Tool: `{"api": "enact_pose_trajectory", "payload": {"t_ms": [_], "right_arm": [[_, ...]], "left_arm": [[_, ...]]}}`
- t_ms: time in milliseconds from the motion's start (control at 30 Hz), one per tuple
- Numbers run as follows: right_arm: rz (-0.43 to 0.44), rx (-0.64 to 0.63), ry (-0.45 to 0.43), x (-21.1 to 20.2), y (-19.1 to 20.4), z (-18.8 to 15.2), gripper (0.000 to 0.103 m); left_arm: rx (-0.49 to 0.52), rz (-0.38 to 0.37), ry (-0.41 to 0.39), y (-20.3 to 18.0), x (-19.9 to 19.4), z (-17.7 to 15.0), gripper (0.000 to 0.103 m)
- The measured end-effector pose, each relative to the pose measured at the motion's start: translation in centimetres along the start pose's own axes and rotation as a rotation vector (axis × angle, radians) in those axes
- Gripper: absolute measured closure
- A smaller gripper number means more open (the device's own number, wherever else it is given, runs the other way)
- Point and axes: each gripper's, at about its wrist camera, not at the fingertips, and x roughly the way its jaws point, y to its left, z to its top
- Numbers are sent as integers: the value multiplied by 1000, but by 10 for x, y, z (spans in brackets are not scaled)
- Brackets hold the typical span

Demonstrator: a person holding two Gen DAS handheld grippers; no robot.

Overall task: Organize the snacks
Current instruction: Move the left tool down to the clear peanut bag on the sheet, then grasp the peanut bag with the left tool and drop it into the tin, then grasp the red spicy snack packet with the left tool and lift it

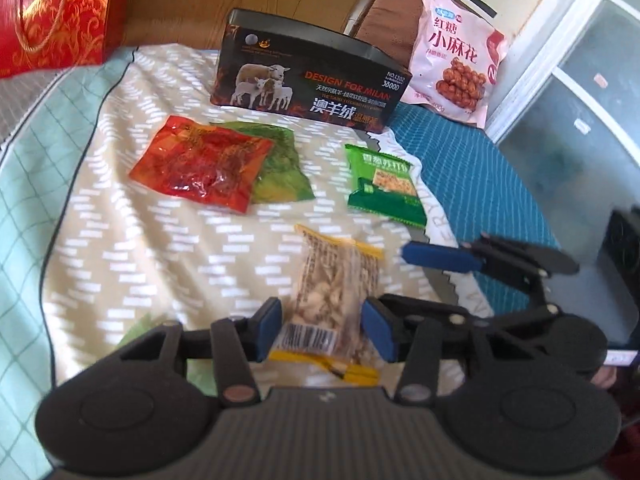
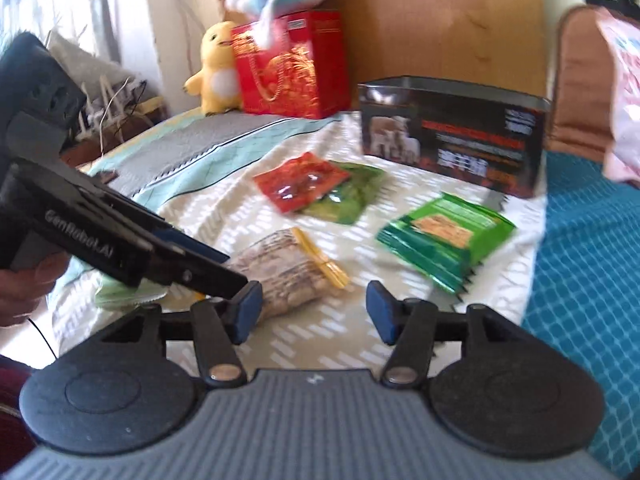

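Clear yellow-edged nut pack (image 1: pixel 340 296) lying flat on the bed, red pack (image 1: pixel 200 164) overlapping green pack (image 1: pixel 280 168), green cracker pack (image 1: pixel 384 188) nearby, black tin (image 1: pixel 308 72) upright behind, pink bag (image 1: pixel 456 56) leaning.

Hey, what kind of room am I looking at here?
Most likely a bedroom: the snack packets lie on a quilted green-and-grey bedspread against a wooden headboard, with a yellow plush duck toy at the head end. A brown padded chair stands alongside.
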Motion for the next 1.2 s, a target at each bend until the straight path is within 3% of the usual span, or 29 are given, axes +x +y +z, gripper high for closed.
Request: {"api": "enact_pose_trajectory", "payload": {"t_ms": [133, 200, 267, 367, 433, 533, 700, 800, 900, 1000, 1067, 1133, 1200], "right_arm": [[-15, 11, -5, -21, -2, -12, 43], [10, -8, 12, -19, 7, -16, 42], [53, -29, 23, -11, 20, -17, 43], [51, -84, 8, 8, 39, -16, 60], [26, -102, -10, 11, 41, -7, 63], [15, -92, -90, 3, 28, 14, 64], [-130, -170, -239, 5, 4, 70, 63], [-177, -152, -257, 25, -30, 106, 63], [-189, -94, -221, 52, -63, 133, 62], [-259, -87, -199, 75, -75, 140, 55], [-294, -92, -206, 72, -75, 136, 54], [-247, -54, -256, 53, -78, 124, 54], [-172, 2, -251, 39, -81, 111, 54]], "left_arm": [[10, -21, -3, 4, -4, 4, 58], [16, -31, 14, 4, 0, 3, 67], [23, -37, 17, 3, 4, 0, 67], [53, -39, 7, -5, 4, 0, 72], [81, -30, -23, -10, -3, 9, 73], [93, -61, -91, -14, -16, 40, 73], [156, -53, -234, -30, -12, 120, 73], [148, -28, -264, -29, 12, 170, 73], [111, -14, -257, -21, 41, 203, 73], [74, 1, -227, -5, 61, 208, 68], [43, -18, -240, 8, 51, 201, 66], [15, -56, -259, 23, 30, 186, 66], [-20, -81, -276, 42, 8, 166, 64]]}}
